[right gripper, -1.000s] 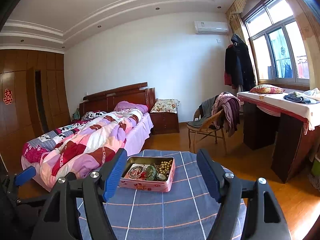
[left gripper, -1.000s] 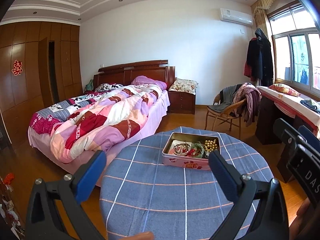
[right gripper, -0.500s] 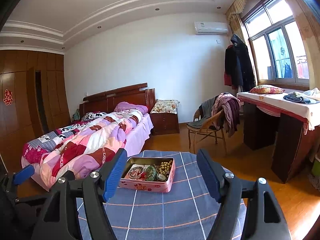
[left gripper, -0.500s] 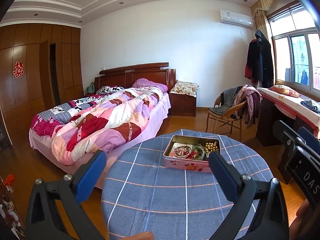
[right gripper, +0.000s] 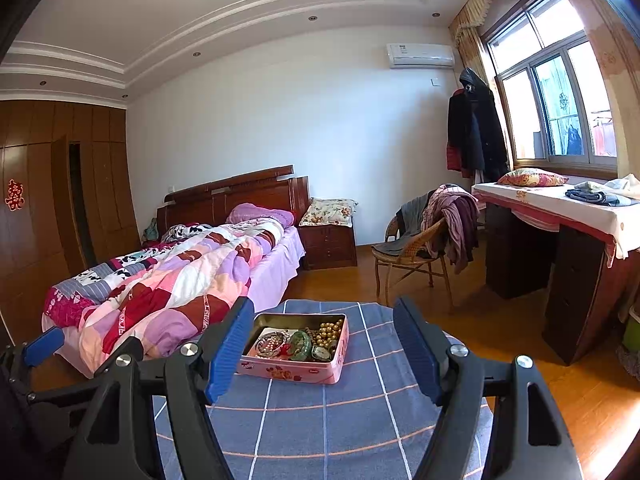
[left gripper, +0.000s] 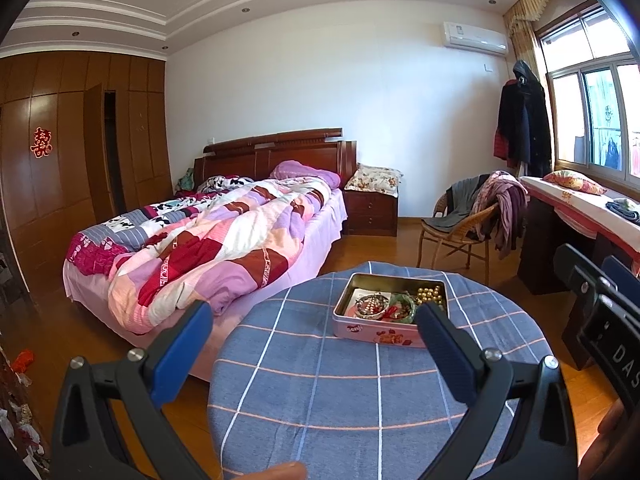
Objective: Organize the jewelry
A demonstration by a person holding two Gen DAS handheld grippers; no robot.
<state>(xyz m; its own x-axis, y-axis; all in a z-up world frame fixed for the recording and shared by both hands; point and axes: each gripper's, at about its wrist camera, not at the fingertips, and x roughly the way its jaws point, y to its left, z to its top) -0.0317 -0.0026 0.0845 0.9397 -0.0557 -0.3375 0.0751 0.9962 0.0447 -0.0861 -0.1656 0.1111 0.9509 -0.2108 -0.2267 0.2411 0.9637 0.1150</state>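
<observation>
Left wrist view, item one: your left gripper [left gripper: 312,326] stood wide apart and held nothing, raised over the near side of the round table [left gripper: 320,392] with its blue checked cloth.

Item two: the pink tin [left gripper: 390,310], lidless, sat toward the table's far edge. Inside it lay a pearl bracelet [left gripper: 370,305], a green bangle [left gripper: 402,306] and a string of gold beads [left gripper: 432,294], all heaped together and touching.

Right wrist view, item three: your right gripper [right gripper: 324,344] was likewise spread wide and empty, well short of the tin [right gripper: 296,350]. The same heap showed here: pearls [right gripper: 270,342] at the left, the bangle [right gripper: 300,344] in the middle, gold beads [right gripper: 330,330] at the right, and what looked like a small watch face [right gripper: 322,354] at the near wall, too small to be sure.

Item four, progress: you had all the visible jewelry inside the tin and none on the cloth. That arrangement fits two readings: pieces gathered in and the job near its close, or a jumble waiting to be sorted out. The pictures did not settle which. No lid was in view.
</observation>
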